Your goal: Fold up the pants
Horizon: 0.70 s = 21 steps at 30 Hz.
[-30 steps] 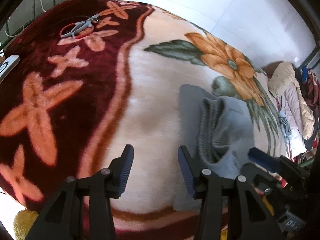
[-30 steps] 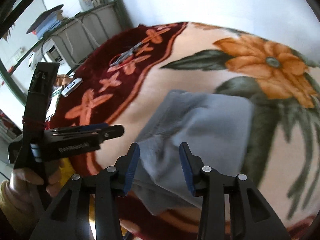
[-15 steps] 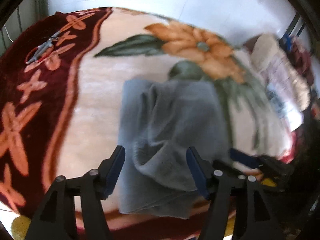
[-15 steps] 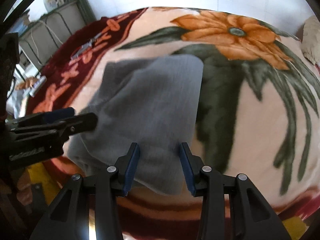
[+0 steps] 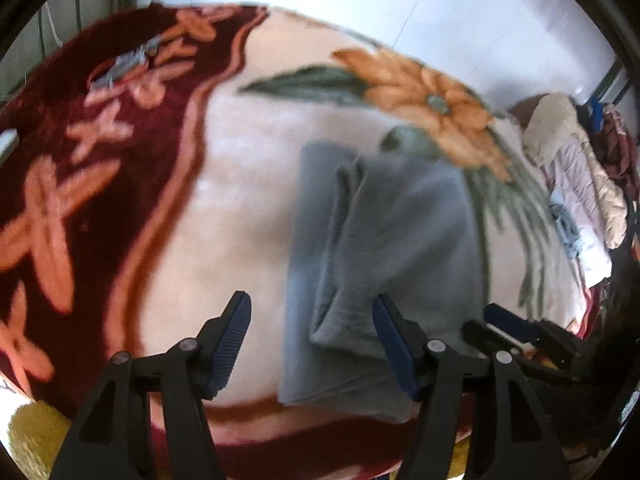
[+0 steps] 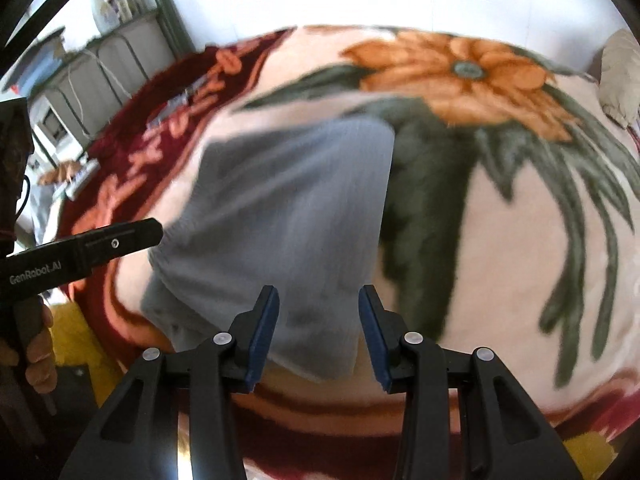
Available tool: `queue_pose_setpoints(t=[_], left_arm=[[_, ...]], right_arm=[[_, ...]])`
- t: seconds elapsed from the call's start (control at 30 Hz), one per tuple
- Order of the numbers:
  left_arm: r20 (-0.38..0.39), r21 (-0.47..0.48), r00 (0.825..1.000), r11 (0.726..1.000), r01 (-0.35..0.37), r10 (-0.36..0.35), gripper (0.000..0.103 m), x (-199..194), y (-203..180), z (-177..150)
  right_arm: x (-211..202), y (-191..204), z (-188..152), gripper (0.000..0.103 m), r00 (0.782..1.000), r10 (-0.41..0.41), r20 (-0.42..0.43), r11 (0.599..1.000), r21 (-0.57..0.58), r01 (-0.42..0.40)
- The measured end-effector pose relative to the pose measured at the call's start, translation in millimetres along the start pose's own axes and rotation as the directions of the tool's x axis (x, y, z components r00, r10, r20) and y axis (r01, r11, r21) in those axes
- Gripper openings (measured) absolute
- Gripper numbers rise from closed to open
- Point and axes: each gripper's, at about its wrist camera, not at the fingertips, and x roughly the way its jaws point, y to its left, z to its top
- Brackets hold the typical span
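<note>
1. Left wrist view, closest in: the left gripper (image 5: 310, 338) has its fingers (image 5: 236, 336) spread wide with nothing between them. It sits over the near edge of the blanket (image 5: 240, 200), and the right finger overlaps the pants' near corner in the picture; can't tell if it's touching.
2. Same view, low right: the right gripper (image 5: 516, 334) pokes in from the side at the pants' near right corner. Only this view shows it side-on.
3. Right wrist view: the right gripper (image 6: 318, 334) has its fingers (image 6: 264, 332) moderately apart, empty, lined up over the pants' near edge.
4. That view also catches the left gripper (image 6: 116, 242) from the side at the left, pointing at the pants' left edge, plus the person's hand (image 6: 38, 354) on its handle. Its finger gap isn't readable from there.
5. The pants (image 5: 384, 248) are a grey folded bundle lying on the cream part of the blanket, near the front edge. The left view shows stacked layers and a ribbed edge; the right view shows just a smooth top panel (image 6: 288, 208).
6. Farther back: an orange flower (image 6: 460, 76) just behind the pants, and scissors (image 5: 124, 66) on the dark red border, well apart.
7. Only the left view shows a clothes pile (image 5: 576, 176) at far right; only the right view shows a shelf (image 6: 100, 44) with bottles at far left.
</note>
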Motion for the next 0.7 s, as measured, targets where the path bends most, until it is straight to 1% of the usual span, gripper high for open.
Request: queue_pose_setpoints(t=[0.03, 0.1, 0.17, 0.27, 0.33, 0.37, 0.43, 0.5, 0.53, 0.57, 0.63, 0.7], left_arm=[[0.019, 0.004, 1.000, 1.000, 0.009, -0.009, 0.063, -2.6, -4.1, 5.8], [0.063, 0.024, 0.997, 0.999, 0.046, -0.047, 0.053, -8.1, -13.7, 18.6], [0.083, 0.043, 0.993, 0.996, 0.076, -0.080, 0.038, -5.4, -22.7, 29.1], [0.083, 0.062, 0.985, 0.987, 0.145, -0.150, 0.028, 9.4, -33.3, 43.9], [0.075, 0.072, 0.984, 0.985, 0.159, -0.164, 0.027, 22.9, -39.0, 51.1], [0.073, 0.080, 0.986, 0.986, 0.147, -0.153, 0.026, 29.9, -39.5, 54.2], [0.061, 0.090, 0.993, 0.992, 0.093, -0.098, 0.025, 47.0, -37.9, 61.6], [0.048, 0.079, 0.997, 0.995, 0.061, -0.065, 0.024, 60.5, -29.9, 64.9], [0.040, 0.072, 0.999, 0.997, 0.028, -0.031, 0.025, 66.7, -24.7, 67.3], [0.031, 0.068, 0.999, 0.998, 0.016, -0.018, 0.033, 71.3, -18.9, 68.3], [0.008, 0.031, 0.999, 0.998, 0.048, -0.048, 0.038, 77.6, -6.1, 69.6], [0.006, 0.002, 0.997, 0.997, 0.082, -0.082, 0.038, 72.5, 1.4, 69.2]], right_arm=[[-1.9, -0.3, 2.5, 0.042, 1.000, 0.008, 0.015, 1.000, 0.007, -0.008], [-2.4, -2.2, 6.1, 0.042, 0.999, 0.024, 0.031, 0.999, 0.023, -0.025], [1.1, -3.4, 7.0, 0.042, 0.999, 0.039, 0.026, 0.998, 0.038, -0.040], [9.3, -2.4, 4.0, 0.042, 0.999, 0.050, 0.005, 0.998, 0.041, -0.051], [14.2, -1.3, 0.9, 0.042, 0.999, 0.050, -0.009, 0.998, 0.036, -0.049], [17.1, -1.1, -0.7, 0.042, 0.999, 0.046, -0.018, 0.998, 0.034, -0.046], [19.0, -1.6, -3.5, 0.042, 0.999, 0.042, -0.022, 0.999, 0.029, -0.042], [20.8, -2.9, -4.8, 0.042, 0.999, 0.041, -0.029, 0.999, 0.029, -0.040], [21.7, -4.2, -5.5, 0.042, 0.999, 0.042, -0.032, 0.999, 0.031, -0.041], [22.3, -5.2, -6.1, 0.042, 0.998, 0.043, -0.034, 0.999, 0.035, -0.042], [21.5, -7.3, -5.7, 0.042, 0.998, 0.048, -0.039, 0.998, 0.044, -0.046], [17.2, -9.6, -3.8, 0.042, 0.998, 0.053, -0.035, 0.997, 0.058, -0.051]])
